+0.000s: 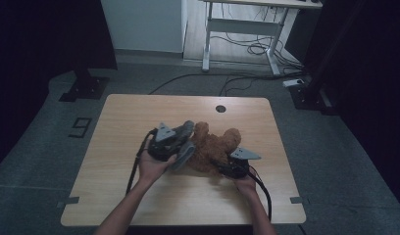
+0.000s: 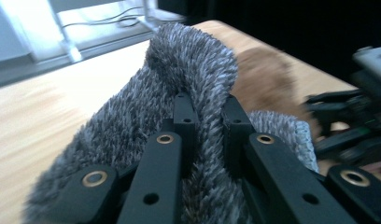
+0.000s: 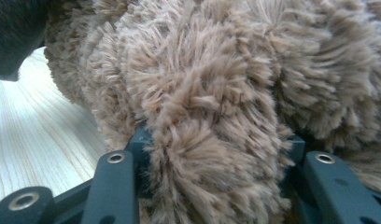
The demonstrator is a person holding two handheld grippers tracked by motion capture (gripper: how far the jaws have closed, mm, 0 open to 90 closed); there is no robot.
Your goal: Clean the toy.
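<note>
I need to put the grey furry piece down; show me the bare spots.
Bare tabletop lies left of the left gripper, and along the far edge beside the round cable hole. The near strip between the forearms is bare too. Around the brown plush toy it is crowded.

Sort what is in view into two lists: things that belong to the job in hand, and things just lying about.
In the job:
- grey furry cloth, pinched by the left gripper
- brown plush toy, gripped by the right gripper
- wooden table under them

Lying about:
- white desk frame behind
- cables on the floor
- black stand base
</note>
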